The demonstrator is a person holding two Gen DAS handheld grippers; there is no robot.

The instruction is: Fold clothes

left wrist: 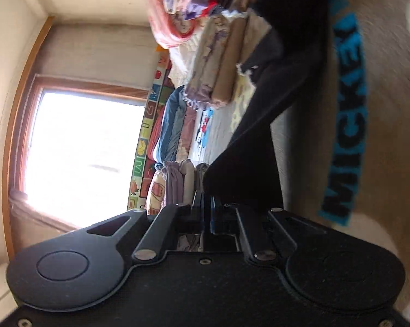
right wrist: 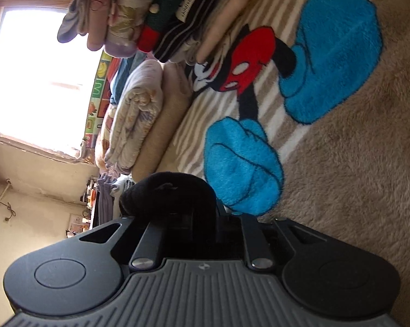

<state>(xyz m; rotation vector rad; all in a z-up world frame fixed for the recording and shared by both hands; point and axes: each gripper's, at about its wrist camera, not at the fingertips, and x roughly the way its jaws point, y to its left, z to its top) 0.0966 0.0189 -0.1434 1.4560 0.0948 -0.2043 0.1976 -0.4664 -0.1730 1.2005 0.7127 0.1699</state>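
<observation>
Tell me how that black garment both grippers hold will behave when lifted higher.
Probably floppy: the black garment hangs slack from the left gripper and bunches over the right gripper. Likely light, since a pinch holds it. Its matte knit looks unlikely to slip.

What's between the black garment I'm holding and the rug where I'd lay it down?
Nothing visible. Both tongs, left and right, grip the black garment, and the rug beside it looks bare; the folded stacks sit off to the side.
</observation>
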